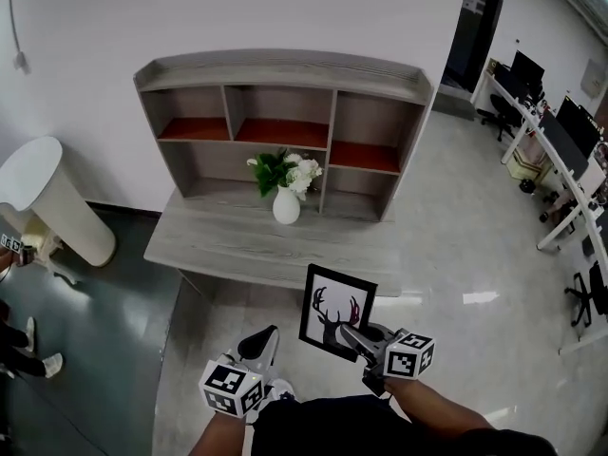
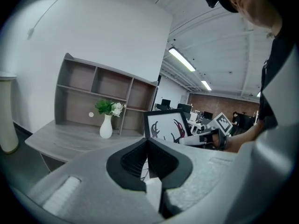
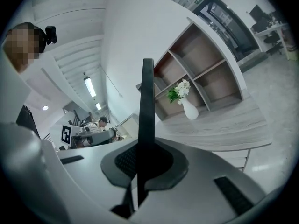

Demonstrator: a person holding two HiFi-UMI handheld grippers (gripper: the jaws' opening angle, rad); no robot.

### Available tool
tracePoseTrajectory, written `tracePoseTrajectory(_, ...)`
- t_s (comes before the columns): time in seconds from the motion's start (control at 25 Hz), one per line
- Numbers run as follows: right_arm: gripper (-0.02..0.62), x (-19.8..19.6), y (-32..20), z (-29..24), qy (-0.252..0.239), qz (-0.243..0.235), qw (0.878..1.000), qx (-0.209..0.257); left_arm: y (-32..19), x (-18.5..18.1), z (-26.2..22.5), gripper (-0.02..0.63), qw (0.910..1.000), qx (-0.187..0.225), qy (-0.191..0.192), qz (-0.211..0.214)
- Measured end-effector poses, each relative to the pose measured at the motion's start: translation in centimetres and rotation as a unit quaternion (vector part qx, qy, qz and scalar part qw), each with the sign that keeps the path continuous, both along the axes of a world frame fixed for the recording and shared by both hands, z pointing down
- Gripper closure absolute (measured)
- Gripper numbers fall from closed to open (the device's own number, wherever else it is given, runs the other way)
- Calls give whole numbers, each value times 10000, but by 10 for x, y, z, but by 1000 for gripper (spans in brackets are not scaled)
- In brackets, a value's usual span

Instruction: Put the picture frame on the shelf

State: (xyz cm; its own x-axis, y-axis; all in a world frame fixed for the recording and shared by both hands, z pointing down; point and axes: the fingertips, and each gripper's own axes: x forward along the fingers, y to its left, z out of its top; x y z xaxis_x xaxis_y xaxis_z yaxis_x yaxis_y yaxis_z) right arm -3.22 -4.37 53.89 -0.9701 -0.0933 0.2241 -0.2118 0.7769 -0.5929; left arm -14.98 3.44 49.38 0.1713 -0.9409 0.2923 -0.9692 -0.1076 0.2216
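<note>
Right gripper (image 1: 350,335) pinches frame (image 1: 332,307) by one edge only; it may swing or slip, or clip vase (image 1: 286,206) nearing shelf (image 1: 285,76). Left gripper (image 1: 268,335) jaws pressed together, empty.

The shelf (image 1: 285,74) is matt grey wood grain, its compartment floors reddish-brown. The white vase (image 1: 286,207) on it looks smooth and glossy. The pale floor (image 1: 456,236) shines; the picture frame (image 1: 334,310) has a matt black border.
</note>
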Motion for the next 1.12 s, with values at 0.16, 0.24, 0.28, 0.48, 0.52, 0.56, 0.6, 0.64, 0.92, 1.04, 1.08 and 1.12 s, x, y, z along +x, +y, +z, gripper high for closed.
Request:
tracePoseTrajectory(0.16,572,-27,4,-3,35,218,9997,42,-2,-35,6,596,9998,-59,111,158)
tracePoseTrajectory(0.24,572,-34,4,-4,52,345,9994,54,-2,-47,7,596,9996,-52,117,258)
tracePoseTrajectory(0.28,572,-37,4,-3,65,406,9991,64,-3,-52,7,595,9994,-43,115,308)
tracePoseTrajectory(0.48,572,-49,4,-3,119,622,9980,61,-8,-69,13,596,9986,-78,193,493)
tracePoseTrajectory(0.52,572,-50,4,-3,128,650,9978,61,-10,-70,13,596,9983,-78,211,537)
tracePoseTrajectory(0.56,572,-51,3,-4,127,677,9976,66,-12,-70,13,596,9981,-72,214,580)
tracePoseTrajectory(0.6,572,-52,1,-5,119,707,9974,76,-16,-72,14,597,9979,-64,206,614)
tracePoseTrajectory(0.64,572,-53,-1,-6,107,737,9972,85,-20,-74,14,596,9978,-60,196,633)
tracePoseTrajectory(0.92,572,-59,-30,-1,33,881,9961,33,-45,-78,12,597,9970,35,221,735)
tracePoseTrajectory(1.04,572,-68,-52,-1,-60,909,9958,-2,-59,-84,15,597,9974,-84,149,702)
tracePoseTrajectory(1.08,572,-71,-60,-2,-95,911,9958,-10,-65,-87,15,597,9976,-125,132,673)
tracePoseTrajectory(1.12,572,-73,-69,-4,-135,910,9958,-15,-73,-90,14,596,9977,-154,111,649)
